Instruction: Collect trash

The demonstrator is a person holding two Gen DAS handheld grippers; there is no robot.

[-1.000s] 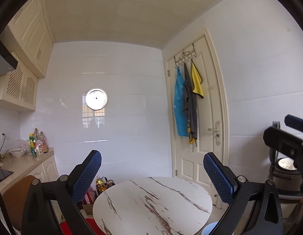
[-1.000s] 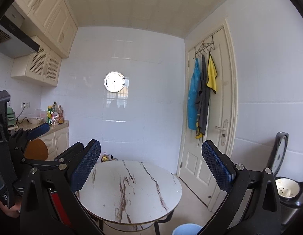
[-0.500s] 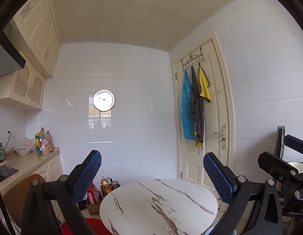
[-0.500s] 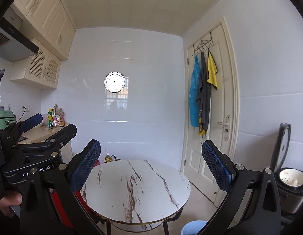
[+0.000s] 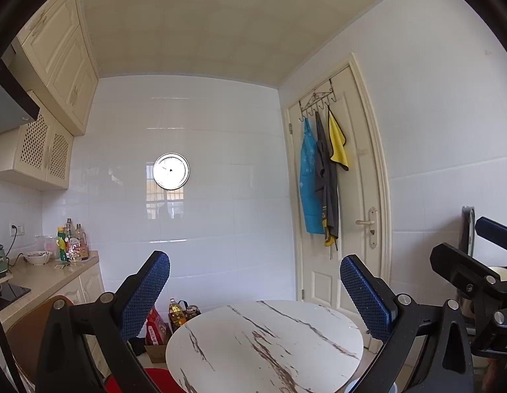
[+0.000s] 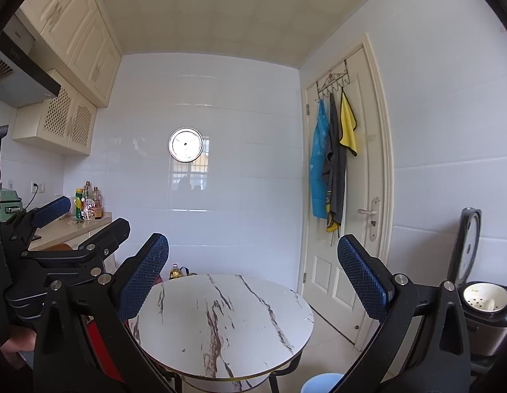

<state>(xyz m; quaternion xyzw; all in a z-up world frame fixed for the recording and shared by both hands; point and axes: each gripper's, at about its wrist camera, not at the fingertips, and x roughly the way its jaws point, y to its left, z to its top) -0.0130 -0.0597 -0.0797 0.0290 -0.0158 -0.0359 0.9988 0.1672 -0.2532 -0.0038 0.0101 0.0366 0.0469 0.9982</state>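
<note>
White round table (image 6: 220, 314) veined brown; blue-padded black tongs (image 5: 255, 288); blue, grey, yellow cloths (image 6: 333, 157) on cream door (image 6: 361, 196).

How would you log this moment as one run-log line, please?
left claw: open, empty | right claw: open, empty | round marble table: no trash visible

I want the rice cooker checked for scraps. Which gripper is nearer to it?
Right. The right gripper has the open rice cooker just off its right finger; the left gripper sits farther left, with the right one between it and the cooker.
</note>
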